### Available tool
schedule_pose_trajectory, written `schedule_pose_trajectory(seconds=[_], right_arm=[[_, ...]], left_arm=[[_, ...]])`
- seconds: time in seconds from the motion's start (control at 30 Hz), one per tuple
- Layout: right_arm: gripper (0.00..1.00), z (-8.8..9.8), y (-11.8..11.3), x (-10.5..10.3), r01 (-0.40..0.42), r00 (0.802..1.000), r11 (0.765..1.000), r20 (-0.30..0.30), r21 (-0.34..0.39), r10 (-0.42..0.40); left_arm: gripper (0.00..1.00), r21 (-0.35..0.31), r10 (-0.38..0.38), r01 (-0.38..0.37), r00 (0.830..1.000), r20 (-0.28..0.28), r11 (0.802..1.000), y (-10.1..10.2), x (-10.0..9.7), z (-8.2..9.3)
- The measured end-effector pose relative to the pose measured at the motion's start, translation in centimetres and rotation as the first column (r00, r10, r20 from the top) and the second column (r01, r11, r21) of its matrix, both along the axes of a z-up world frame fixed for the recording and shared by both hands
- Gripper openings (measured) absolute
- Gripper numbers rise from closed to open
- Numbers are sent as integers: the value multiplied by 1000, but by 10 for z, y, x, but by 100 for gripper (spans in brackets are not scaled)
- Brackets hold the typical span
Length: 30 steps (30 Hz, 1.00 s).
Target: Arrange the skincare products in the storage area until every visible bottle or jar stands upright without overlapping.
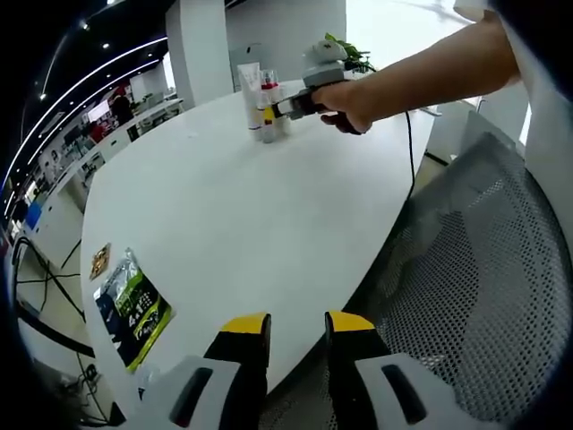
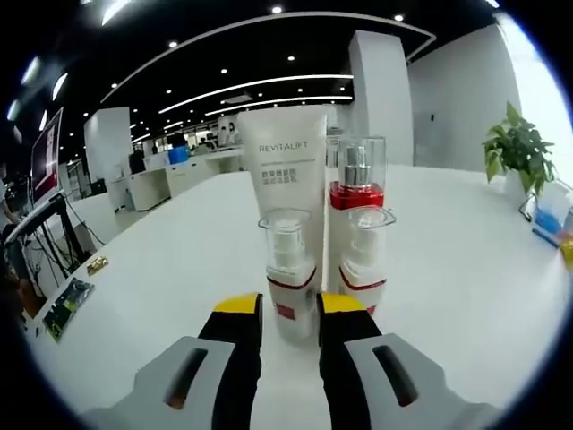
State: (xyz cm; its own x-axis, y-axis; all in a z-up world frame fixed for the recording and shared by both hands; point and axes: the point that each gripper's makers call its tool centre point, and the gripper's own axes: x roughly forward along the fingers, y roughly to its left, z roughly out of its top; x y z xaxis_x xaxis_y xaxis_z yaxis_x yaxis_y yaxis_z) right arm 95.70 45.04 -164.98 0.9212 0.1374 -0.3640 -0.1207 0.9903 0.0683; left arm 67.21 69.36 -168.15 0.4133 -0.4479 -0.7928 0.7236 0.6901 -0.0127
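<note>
Scene: we see a white table (image 1: pixel 269 224) with the skincare cluster far off at 12 o'clock in the left gripper view.

Products: in the right gripper view a tall white tube (image 2: pixel 283 170) marked REVITALIFT stands behind; a red-banded pump bottle (image 2: pixel 355 184) stands at its 3 o'clock; two small capped bottles stand in front, the left small bottle (image 2: pixel 290 278) and the right small bottle (image 2: pixel 362 260). All four look upright and close together. We cannot tell if they touch.

Right gripper (image 2: pixel 290 313): jaws narrow, set either side of the left small bottle's base. We judge it clamped or very nearly so; contact itself is not clear. In the left gripper view a hand (image 1: pixel 345 103) carries this gripper at the cluster.

Reason for grip: low on the base, probably to slide or reseat the bottle without tipping it.

Left gripper (image 1: pixel 295 327): jaws narrowly parted, holding nothing, parked at the near table edge above a mesh chair (image 1: pixel 474 269), clear of the work.

Other: a green sachet (image 1: pixel 132 309) lies flat at 8 o'clock, well apart from the bottles.

Risk: nudging neighbours over.
</note>
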Motion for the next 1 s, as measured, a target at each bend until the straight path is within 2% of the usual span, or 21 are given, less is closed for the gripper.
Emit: schedule_pose_trajectory(seconds=[0.17,0.4,0.63,0.87,1.0], right_arm=[[23,-1,1,8,26,1000,1000,-9,-15,-27],[19,-8,-1,10,3,999,998,-41,-64,-6],[18,-7,-3,7,-11,999,999,-38,-50,9],[17,-10,-3,4,-36,998,997,-52,-65,33],[18,-13,-3,7,-40,997,998,-66,-48,37]], left_arm=[[25,4,-1,1,1000,-2,1000,0,0,-1],[25,7,2,-2,1000,0,1000,1,0,-1],[25,8,-2,2,1000,-2,1000,1,0,-1],[25,3,-3,3,1000,-2,1000,0,-1,0],[25,4,-2,2,1000,0,1000,0,0,0]])
